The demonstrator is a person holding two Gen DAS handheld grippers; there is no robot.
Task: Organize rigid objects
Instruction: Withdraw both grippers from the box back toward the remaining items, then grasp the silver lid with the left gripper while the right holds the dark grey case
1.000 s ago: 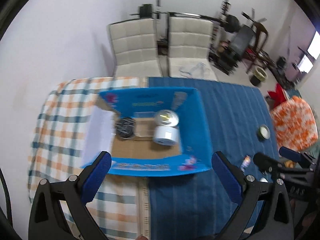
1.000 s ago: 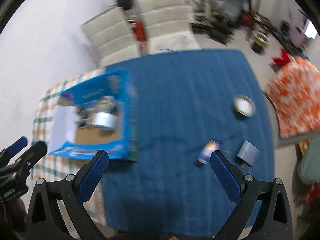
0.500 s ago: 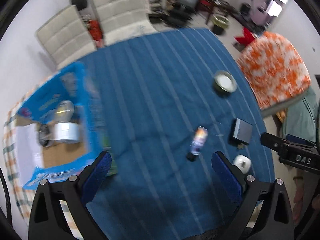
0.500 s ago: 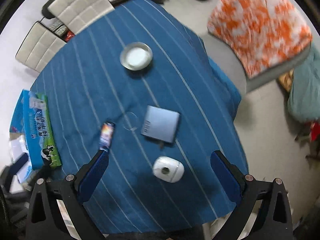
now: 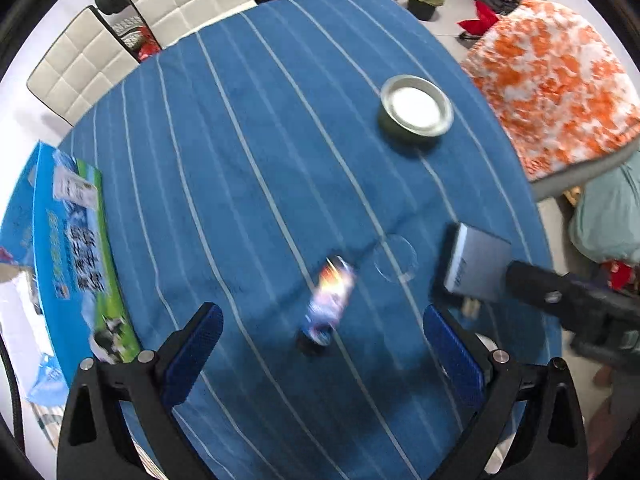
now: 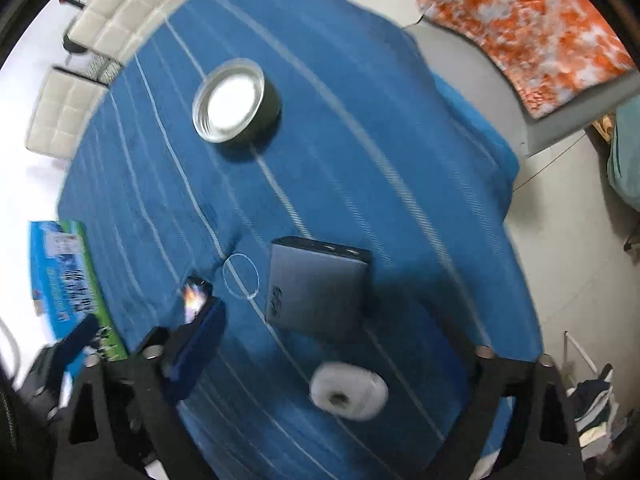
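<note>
Both claws point down over the blue-striped surface (image 5: 260, 168).

Left claw (image 5: 320, 344): jaws wide apart, nothing between the pads. The small printed bottle (image 5: 330, 300) lies on its side just ahead of the gap, blurred. You're lined up roughly along its length, not across it. Close like that and it'll likely squirt out or roll on the cloth.

Right claw (image 6: 326, 360): jaws have just been closing, and the frame is smeared. The white round gadget (image 6: 348, 394) sits between the fingers, but the pads aren't on it yet, so nothing is gripped. It's rounded, so an off-centre pinch could pop it sideways.

Other items:
- Grey flat box (image 6: 318, 290) is just beyond the gadget and close to your right claw's path. Clip it and you'll shove it toward the near edge.
- A clear disc (image 6: 241, 276) lies between the box and the bottle. It's hard to see and easy to drag.
- The metal tin (image 5: 416, 110) sits far right.
- The blue carton (image 5: 68, 248) is at the left edge; that's my guess for the drop target.

The two claws are working near each other, so watch for a collision.
</note>
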